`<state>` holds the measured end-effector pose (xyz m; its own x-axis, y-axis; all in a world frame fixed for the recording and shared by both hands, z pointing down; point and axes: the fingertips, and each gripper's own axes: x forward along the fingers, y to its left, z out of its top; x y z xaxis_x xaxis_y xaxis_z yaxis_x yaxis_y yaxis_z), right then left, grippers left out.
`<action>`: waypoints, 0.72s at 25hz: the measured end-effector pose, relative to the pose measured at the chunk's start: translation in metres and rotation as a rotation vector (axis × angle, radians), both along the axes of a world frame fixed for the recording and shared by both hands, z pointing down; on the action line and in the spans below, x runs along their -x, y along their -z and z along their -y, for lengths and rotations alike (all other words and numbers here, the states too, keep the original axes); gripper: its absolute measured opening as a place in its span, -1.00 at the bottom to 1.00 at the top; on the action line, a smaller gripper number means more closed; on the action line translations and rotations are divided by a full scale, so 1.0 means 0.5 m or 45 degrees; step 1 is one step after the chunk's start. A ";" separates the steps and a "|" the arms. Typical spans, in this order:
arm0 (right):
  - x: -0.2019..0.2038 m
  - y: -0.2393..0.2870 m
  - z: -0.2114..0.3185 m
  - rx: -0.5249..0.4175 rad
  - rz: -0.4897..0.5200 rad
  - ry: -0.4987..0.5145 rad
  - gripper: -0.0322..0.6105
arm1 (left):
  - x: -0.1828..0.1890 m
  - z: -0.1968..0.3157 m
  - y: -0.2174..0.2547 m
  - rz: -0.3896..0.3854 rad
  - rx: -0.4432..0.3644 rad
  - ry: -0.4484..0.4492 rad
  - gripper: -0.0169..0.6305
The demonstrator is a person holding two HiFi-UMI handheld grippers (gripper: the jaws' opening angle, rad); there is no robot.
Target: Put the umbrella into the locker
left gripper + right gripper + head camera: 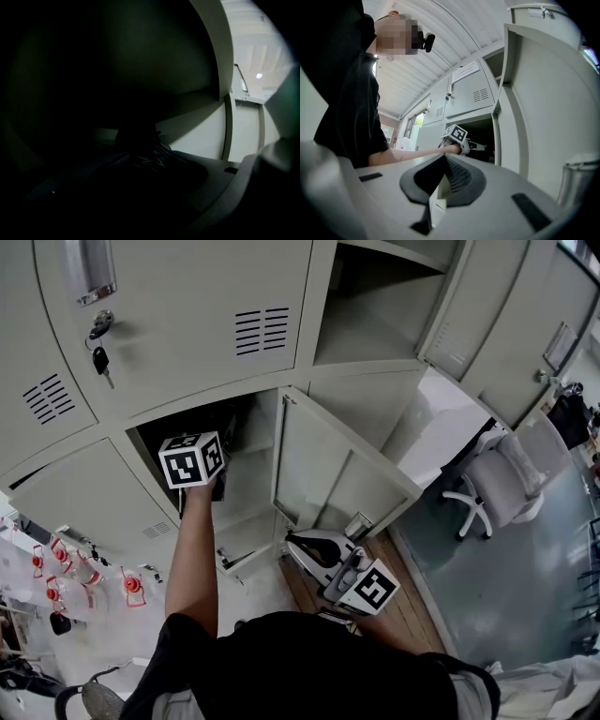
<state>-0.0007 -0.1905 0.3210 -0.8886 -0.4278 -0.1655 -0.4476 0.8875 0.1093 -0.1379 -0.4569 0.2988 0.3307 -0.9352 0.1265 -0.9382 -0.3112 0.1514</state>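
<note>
The umbrella (143, 152) is gripped between the left fingers (220, 183), which are spread wide around it, and it is held inside the open locker compartment (251, 465). It is seen only as a dark, folded bundle of creased fabric with faint glints; its colour and length cannot be made out in the gloom. The right fingers (459, 176) are pressed together on nothing, low beside the open door (328, 474).
</note>
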 end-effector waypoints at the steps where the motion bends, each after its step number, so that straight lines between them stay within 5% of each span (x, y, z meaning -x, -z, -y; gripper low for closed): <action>1: -0.002 -0.002 0.001 0.002 -0.002 -0.002 -0.86 | 0.000 0.002 -0.002 0.012 0.005 0.001 -0.20; 18: -0.002 -0.007 -0.010 0.008 -0.009 0.008 -0.86 | 0.007 0.045 -0.046 0.180 0.092 0.058 -0.20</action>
